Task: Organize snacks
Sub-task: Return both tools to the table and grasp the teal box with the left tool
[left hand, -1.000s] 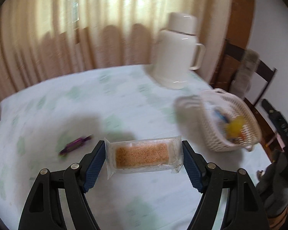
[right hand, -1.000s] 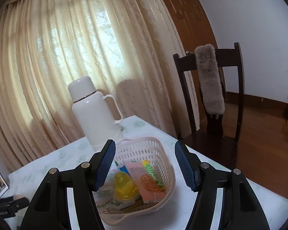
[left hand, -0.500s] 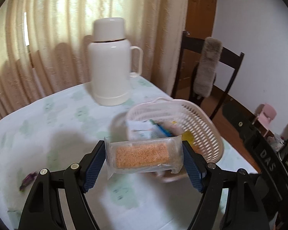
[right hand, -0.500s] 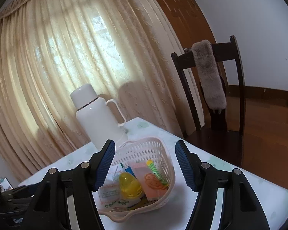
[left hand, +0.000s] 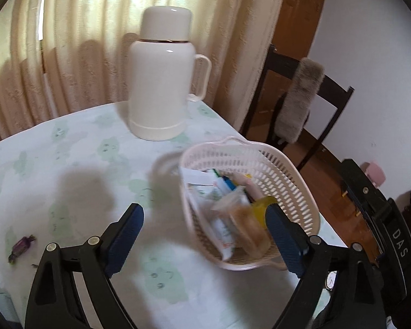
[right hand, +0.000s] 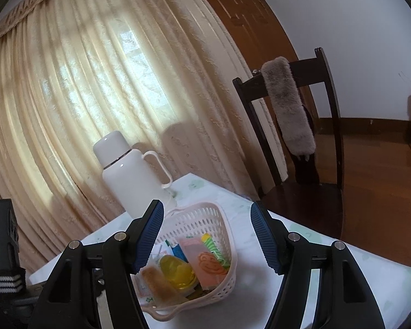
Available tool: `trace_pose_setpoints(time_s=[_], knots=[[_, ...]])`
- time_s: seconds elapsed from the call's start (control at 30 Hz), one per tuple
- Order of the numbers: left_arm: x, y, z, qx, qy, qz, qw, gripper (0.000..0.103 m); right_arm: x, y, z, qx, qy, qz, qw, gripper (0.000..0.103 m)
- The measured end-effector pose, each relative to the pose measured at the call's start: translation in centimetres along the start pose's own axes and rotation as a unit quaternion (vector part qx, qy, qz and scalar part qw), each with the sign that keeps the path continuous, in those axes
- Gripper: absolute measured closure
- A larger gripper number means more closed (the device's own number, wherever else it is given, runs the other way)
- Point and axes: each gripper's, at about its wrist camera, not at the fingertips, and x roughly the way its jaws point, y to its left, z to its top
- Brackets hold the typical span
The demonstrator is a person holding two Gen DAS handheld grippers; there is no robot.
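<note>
Left gripper (left hand: pixel 205 235): jaws wide, just been opening, nothing between the pads; the clear-wrapped crumb bar (left hand: pixel 248 223), blurred, lies in the pink slotted basket (left hand: pixel 285 170) among other packets and a yellow jelly cup (right hand: pixel 178 270); right gripper (right hand: pixel 207 235): jaws apart, empty, poised above the same basket; purple wrapped candy (left hand: pixel 21 246) alone on the green-patterned tablecloth (left hand: pixel 76 150), well apart from the basket; white thermos jug (left hand: pixel 163 82) upright behind the basket, near the curtain (right hand: pixel 90 82); dark wooden chair (right hand: pixel 323 126) draped with grey fur beside the table.
</note>
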Motion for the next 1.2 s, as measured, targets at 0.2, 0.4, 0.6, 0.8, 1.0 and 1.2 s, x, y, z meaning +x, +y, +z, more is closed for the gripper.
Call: trace_pose_setpoints(time_s=[0.2,0.4,0.6,0.8,1.0,1.2], knots=[[-1.6,1.3,-0.4,-0.005,-0.014,0.03,0.9994,0.015,-0.4,0.9,-0.5,-0.022,-0.01,0.017,1.0,0.036],[-3.3,3.3,-1.5,-0.014,-0.021,0.065,0.9976,0.015,-1.2,3.6,-1.6,-0.084,-0.026,0.048,0.995,0.035],[-5.3,6.2,-2.8,-0.037,-0.026,0.103,0.9936,0.015,-1.1,5.7,-3.1,-0.131,-0.01,0.078,0.988,0.034],[-7.3,10.1,-4.9,-0.07,-0.019,0.147,0.9864,0.015,-1.4,7.6,-5.0,-0.176,0.003,0.104,0.979,0.034],[-9.0,14.7,-7.2,-0.118,-0.002,0.198,0.973,0.015,-1.7,9.8,-7.1,-0.228,0.02,0.14,0.963,0.034],[-10.7,18.1,-9.3,-0.148,0.008,0.238,0.96,0.015,-2.0,11.0,-8.9,-0.26,0.039,0.159,0.952,0.034]])
